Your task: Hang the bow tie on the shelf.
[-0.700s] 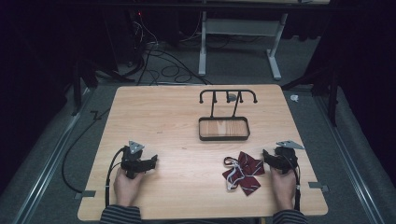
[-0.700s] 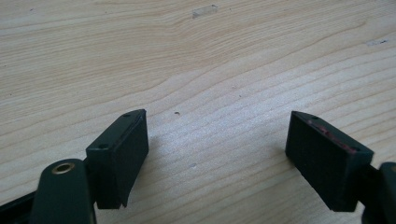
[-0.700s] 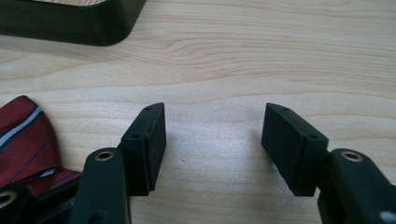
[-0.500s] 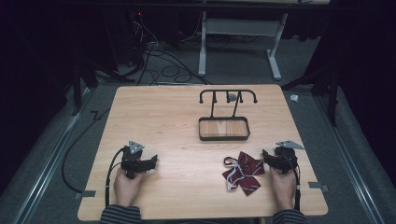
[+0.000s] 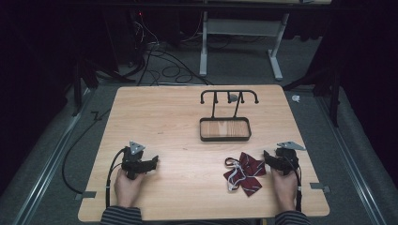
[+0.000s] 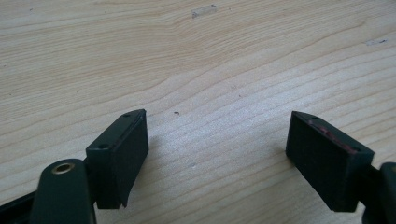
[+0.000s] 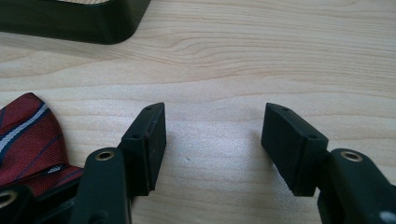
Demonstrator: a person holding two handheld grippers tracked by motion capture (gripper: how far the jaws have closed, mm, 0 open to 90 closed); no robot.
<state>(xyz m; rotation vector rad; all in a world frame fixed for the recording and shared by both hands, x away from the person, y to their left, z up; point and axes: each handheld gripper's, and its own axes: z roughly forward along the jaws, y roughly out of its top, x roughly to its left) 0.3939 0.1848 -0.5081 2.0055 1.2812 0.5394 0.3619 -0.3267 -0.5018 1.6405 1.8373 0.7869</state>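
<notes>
1. Nearest the person, the right gripper (image 5: 270, 158) rests on the table (image 5: 178, 117) at the near right, its jaws spread with only bare wood between them; it grasps nothing.
2. Just to its left lies the bow tie (image 5: 244, 172), near the table's front edge and just beside the gripper's jaws, though whether they touch cannot be told.
3. The bow tie is crumpled, so its long axis is loose: it runs roughly from near left to far right, towards the right gripper.
4. It is dark red with thin pale and dark diagonal stripes, and a whitish strap (image 5: 231, 180) loops over its left side.
5. At the near left, well apart from the tie, the left gripper (image 5: 151, 163) is released too, jaws wide over bare wood.
6. Farther off, past the tie, stands a black tray (image 5: 225, 138) with a wooden floor.
7. Behind it rises a black rack (image 5: 229, 95) with hooks.
</notes>
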